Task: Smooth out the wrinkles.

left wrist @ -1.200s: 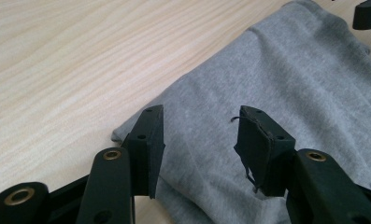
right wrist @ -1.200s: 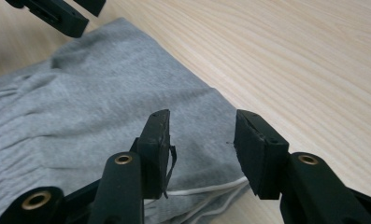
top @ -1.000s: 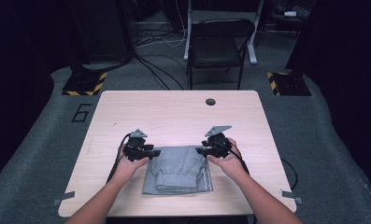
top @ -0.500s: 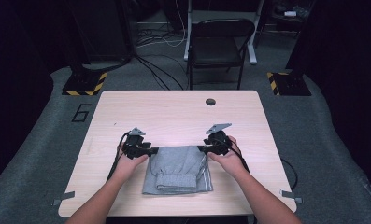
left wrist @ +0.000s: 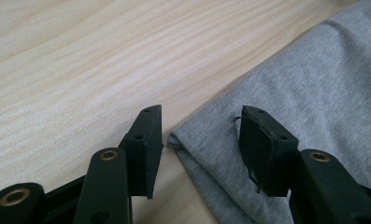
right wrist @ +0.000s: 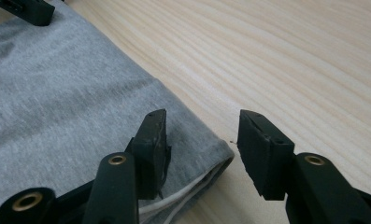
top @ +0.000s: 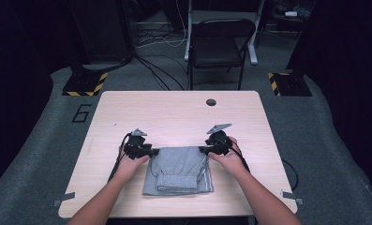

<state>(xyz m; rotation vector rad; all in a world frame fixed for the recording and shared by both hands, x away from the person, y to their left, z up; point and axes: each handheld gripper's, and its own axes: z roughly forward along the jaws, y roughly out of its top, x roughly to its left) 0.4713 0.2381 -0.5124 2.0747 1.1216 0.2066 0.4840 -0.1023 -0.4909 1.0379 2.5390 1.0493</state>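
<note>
Garment: a grey folded garment (top: pixel 179 171) lies flat on the wooden table (top: pixel 174 112), toward the person's edge, between the two hands (a ribbed band shows on its near part)
Left gripper: the left gripper (left wrist: pixel 199 135) sits at the garment's far left corner; jaws spread, one over bare wood, the other over the cloth, the folded corner (left wrist: pixel 176 139) lying loose between them, not pinched
Right gripper: the right gripper (right wrist: pixel 202 137) sits at the far right corner; its jaws have just been opening and stand apart, the folded corner (right wrist: pixel 220 156) between them, unpressed
Hands: left hand (top: pixel 130 164) and right hand (top: pixel 230 159) rest at the garment's two sides
Beyond the table: a dark folding chair (top: pixel 219 44) stands on the floor
</note>
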